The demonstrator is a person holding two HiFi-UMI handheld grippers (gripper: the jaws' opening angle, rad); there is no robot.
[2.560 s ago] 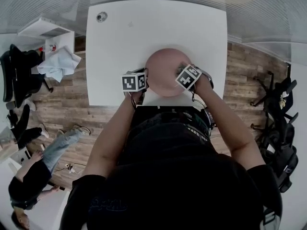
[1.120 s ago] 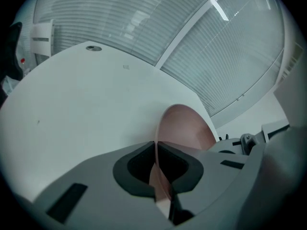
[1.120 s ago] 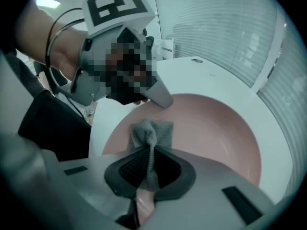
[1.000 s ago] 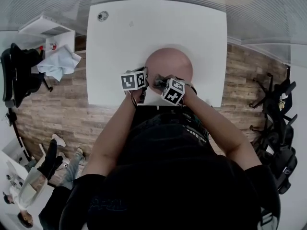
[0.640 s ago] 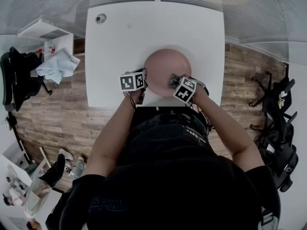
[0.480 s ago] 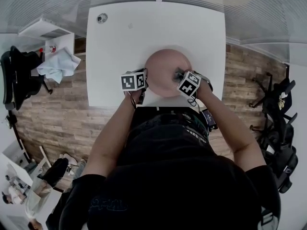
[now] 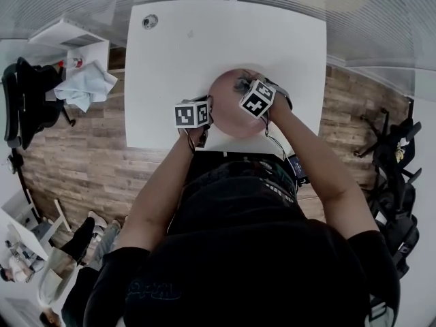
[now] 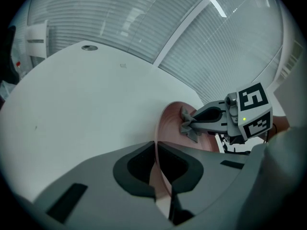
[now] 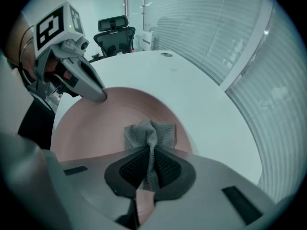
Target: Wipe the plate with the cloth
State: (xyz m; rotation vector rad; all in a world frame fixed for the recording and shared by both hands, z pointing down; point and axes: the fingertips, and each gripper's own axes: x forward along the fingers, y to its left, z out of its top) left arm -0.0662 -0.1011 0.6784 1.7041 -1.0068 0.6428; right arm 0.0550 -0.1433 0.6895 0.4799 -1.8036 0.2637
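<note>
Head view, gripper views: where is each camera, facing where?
Head view: on the head, steeply down at white table, pink plate; torso, arms show.
Left gripper view: on left gripper, along fingers clamping plate rim.
Right gripper view: on right gripper, down fingers pinching grey cloth.
Shared: both gripper views show the plate and the other gripper.

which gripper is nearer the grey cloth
Right: the right gripper holds the cloth itself, on the plate; the left gripper grips the plate's rim, apart from the cloth.

One plate [image 7: 225, 114] — one grey cloth [image 9: 151, 131]
</note>
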